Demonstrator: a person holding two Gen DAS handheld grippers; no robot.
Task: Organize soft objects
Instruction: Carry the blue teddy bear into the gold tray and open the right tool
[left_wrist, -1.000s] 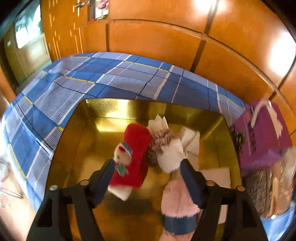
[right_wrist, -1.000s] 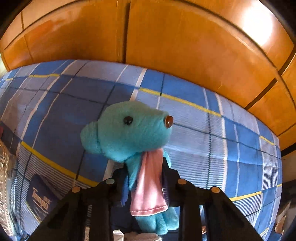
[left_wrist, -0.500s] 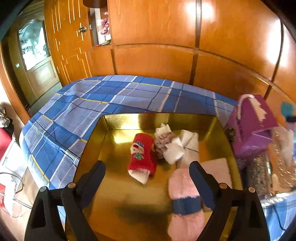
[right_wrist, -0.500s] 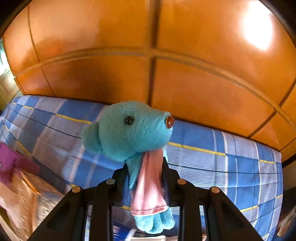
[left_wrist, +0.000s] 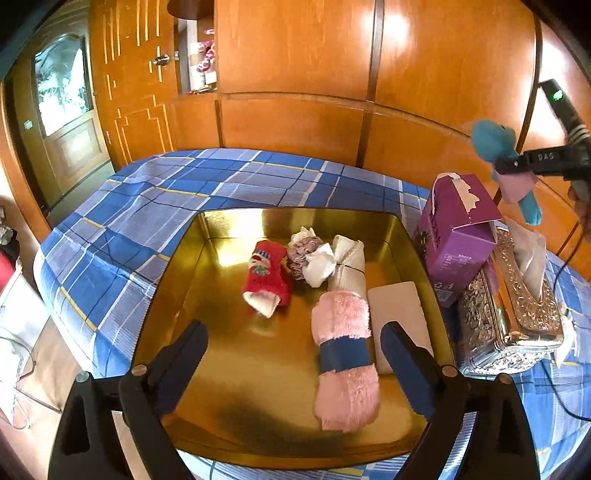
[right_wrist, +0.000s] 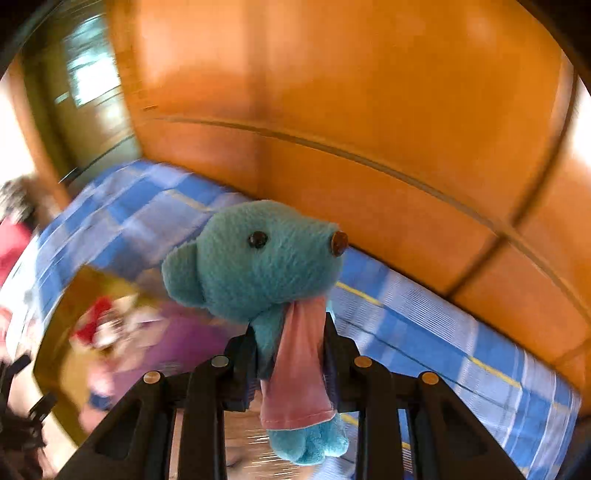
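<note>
Teal plush toy (right_wrist: 258, 266): clamped at the neck and pink scarf by the right gripper (right_wrist: 290, 354), head above the jaws, feet hanging below; in the left view it hangs in the air beyond the purple box (left_wrist: 456, 236), not yet over the gold tray (left_wrist: 229, 373).
Left gripper (left_wrist: 293, 363): jaws opening, nothing between them; a second ago they flanked the red sock (left_wrist: 267, 275), which now lies free on the tray floor.
Tray contents: red sock, a brownish-white bundle (left_wrist: 308, 254), a white roll (left_wrist: 349, 264) and a pink fuzzy roll (left_wrist: 345, 363) with a blue band, close together.
Change: the left has backed off the tray; the right view has swung from bedspread (right_wrist: 443, 332) alone to include the tray.
Meaning: the sock looks placed; the plush is probably next for the tray.
Watch: the purple box and silver tissue box (left_wrist: 511, 314) stand just beside the tray's right rim.
</note>
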